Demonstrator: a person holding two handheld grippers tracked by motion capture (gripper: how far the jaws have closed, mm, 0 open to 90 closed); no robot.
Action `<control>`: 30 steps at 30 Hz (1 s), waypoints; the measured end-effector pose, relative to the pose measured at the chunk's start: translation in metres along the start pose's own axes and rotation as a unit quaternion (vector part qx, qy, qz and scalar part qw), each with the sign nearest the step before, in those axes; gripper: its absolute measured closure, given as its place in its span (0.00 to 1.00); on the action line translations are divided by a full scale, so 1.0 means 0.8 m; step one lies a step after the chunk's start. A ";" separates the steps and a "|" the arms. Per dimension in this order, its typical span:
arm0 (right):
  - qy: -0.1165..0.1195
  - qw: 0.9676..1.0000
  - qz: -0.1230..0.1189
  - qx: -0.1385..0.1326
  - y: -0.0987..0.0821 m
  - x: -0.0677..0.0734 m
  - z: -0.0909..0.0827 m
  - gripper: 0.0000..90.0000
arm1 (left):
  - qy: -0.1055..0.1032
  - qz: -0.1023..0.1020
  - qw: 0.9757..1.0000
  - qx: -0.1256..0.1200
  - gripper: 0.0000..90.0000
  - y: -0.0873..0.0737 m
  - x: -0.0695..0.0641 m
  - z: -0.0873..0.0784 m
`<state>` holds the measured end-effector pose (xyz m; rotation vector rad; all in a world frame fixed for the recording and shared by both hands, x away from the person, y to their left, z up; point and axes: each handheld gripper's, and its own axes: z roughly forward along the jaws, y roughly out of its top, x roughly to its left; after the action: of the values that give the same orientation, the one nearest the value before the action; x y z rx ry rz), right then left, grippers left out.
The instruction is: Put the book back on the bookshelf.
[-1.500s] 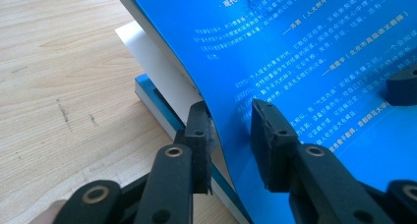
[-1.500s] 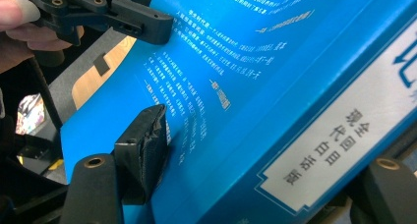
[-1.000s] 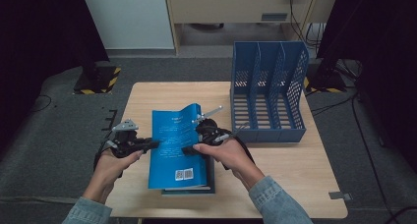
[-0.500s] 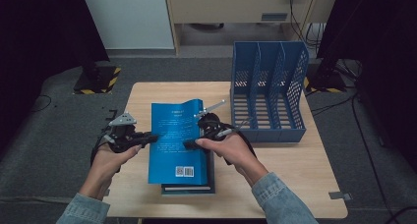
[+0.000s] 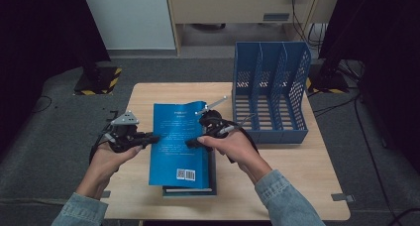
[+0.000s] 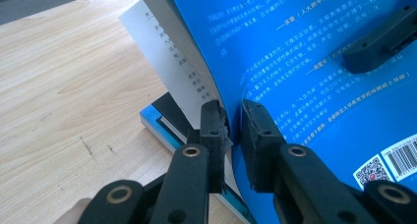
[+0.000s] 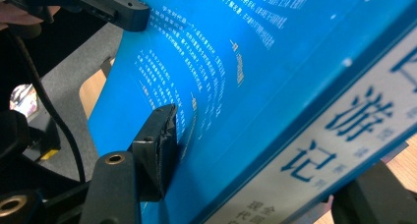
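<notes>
Blue book held up between my two tongs, centre of the high view.

The table (image 5: 297,186) bears the blue file rack (image 5: 270,92) at upper right. The blue book (image 5: 178,144) hangs over another book (image 5: 190,190). My right tongs (image 5: 190,142) clamp its spine side; my left tongs (image 5: 154,138) pinch its left cover edge.
</notes>
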<state>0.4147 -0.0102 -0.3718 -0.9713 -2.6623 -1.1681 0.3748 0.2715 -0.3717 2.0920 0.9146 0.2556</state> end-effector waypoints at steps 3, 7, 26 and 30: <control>-0.003 1.000 -0.003 0.004 0.004 0.002 -0.001 0.48 | 0.000 0.001 1.000 0.006 0.89 0.003 0.001 -0.001; -0.009 1.000 -0.008 0.002 0.010 0.002 -0.005 0.50 | 0.000 0.012 1.000 0.010 0.89 0.012 0.003 -0.006; -0.031 0.999 -0.026 -0.015 0.033 -0.011 -0.015 0.53 | 0.020 0.037 0.999 0.013 0.91 0.046 0.014 -0.008; -0.032 0.999 -0.029 -0.018 0.035 -0.014 -0.014 0.54 | 0.020 0.037 0.999 0.013 0.91 0.049 0.016 -0.007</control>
<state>0.4378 -0.0094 -0.3490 -0.9581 -2.7459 -1.2208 0.4013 0.2679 -0.3404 2.1551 0.8699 0.3275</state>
